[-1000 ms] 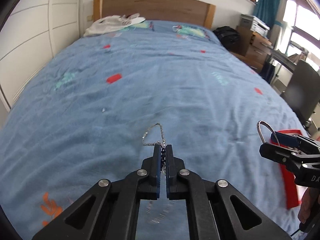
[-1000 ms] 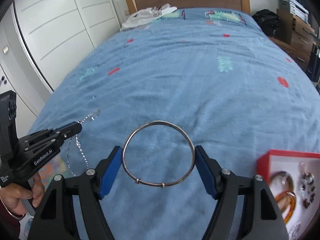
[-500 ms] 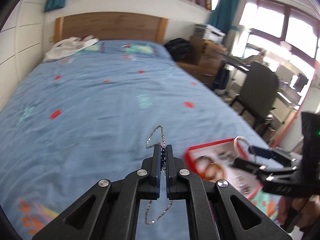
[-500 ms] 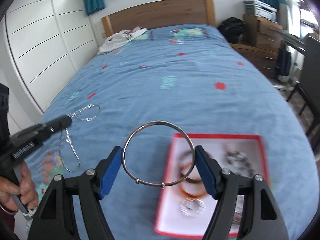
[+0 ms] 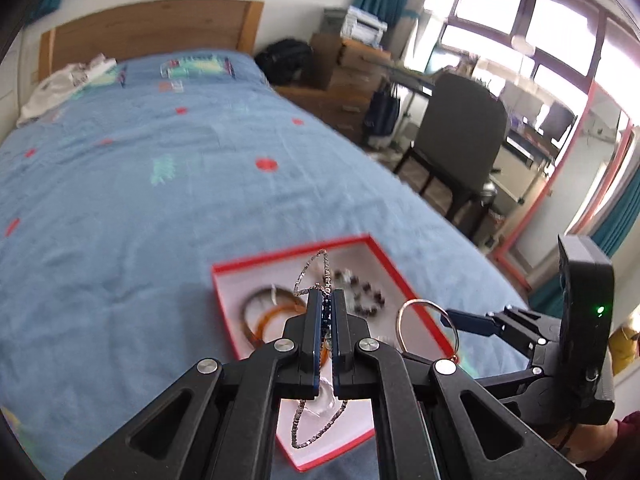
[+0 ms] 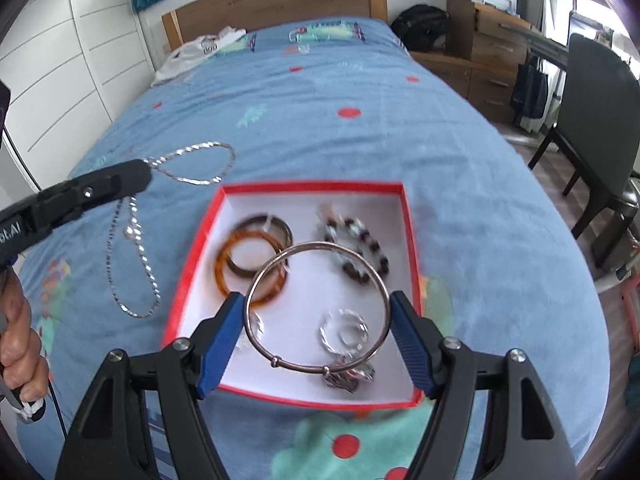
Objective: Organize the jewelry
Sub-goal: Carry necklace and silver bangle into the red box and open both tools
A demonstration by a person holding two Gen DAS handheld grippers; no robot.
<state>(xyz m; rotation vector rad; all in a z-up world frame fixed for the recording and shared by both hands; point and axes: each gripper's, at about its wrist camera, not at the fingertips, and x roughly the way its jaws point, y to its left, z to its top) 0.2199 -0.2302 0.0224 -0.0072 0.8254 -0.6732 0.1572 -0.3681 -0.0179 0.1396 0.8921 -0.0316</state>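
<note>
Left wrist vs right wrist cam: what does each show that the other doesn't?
Only left wrist: bright windows and the right gripper's black housing with a green light.

Only right wrist: white wardrobe doors, the hand gripping the left gripper's handle, and clear glass rings in the box.

Both: the red-rimmed white box on the blue bedspread, the thin silver bangle between the right gripper's blue pads, and the silver chain pinched in the left gripper.

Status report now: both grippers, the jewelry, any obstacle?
Left gripper shut on silver chain. Right gripper clamps silver bangle over red tray. No obstacle seen.
</note>
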